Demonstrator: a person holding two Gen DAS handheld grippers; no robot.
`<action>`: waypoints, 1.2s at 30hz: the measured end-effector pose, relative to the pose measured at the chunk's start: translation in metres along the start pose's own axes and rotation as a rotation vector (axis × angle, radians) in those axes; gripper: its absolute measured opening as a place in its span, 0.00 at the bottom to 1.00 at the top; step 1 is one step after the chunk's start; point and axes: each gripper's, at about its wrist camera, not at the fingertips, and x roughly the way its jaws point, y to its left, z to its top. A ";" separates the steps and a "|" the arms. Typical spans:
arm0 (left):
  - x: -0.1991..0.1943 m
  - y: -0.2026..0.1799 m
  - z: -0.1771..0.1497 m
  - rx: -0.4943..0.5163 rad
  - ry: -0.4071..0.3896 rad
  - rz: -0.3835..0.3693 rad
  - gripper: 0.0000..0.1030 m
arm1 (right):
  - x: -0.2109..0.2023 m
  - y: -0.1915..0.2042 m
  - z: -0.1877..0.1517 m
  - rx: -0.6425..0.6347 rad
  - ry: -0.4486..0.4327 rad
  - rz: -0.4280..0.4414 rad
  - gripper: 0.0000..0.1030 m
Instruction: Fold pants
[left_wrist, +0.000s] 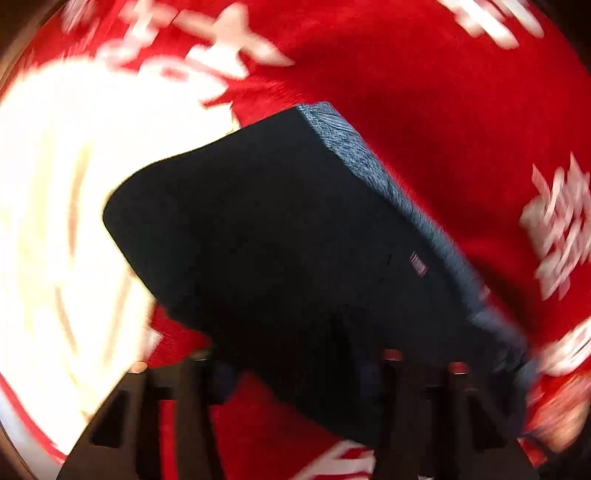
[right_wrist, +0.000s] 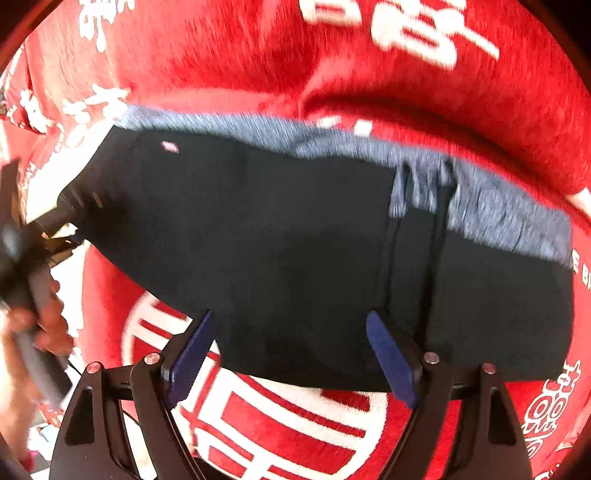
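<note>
The pants (left_wrist: 266, 236) are black with a heathered blue-grey waistband (left_wrist: 373, 166), folded into a compact bundle on a red blanket (left_wrist: 443, 110). In the left wrist view the fabric covers my left gripper (left_wrist: 295, 354); the fingers are spread apart with cloth draped over them, blurred. In the right wrist view the pants (right_wrist: 295, 240) lie across the frame, with the waistband (right_wrist: 498, 210) along the far edge. My right gripper (right_wrist: 291, 332) is open, its blue pads (right_wrist: 391, 354) at the near edge of the bundle. The left gripper (right_wrist: 55, 218) shows at the bundle's left end.
The red blanket (right_wrist: 258, 55) with white characters and a large white circular emblem (left_wrist: 55, 221) covers the whole surface. A hand (right_wrist: 40, 321) holds the left gripper's handle at the left edge of the right wrist view.
</note>
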 end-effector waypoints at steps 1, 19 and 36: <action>-0.005 -0.007 -0.003 0.050 -0.024 0.024 0.38 | -0.005 0.002 0.008 -0.002 -0.004 0.016 0.84; -0.014 -0.099 -0.062 0.597 -0.223 0.340 0.36 | 0.040 0.235 0.159 -0.437 0.404 0.173 0.86; -0.063 -0.133 -0.091 0.707 -0.319 0.249 0.36 | -0.010 0.146 0.132 -0.290 0.272 0.347 0.18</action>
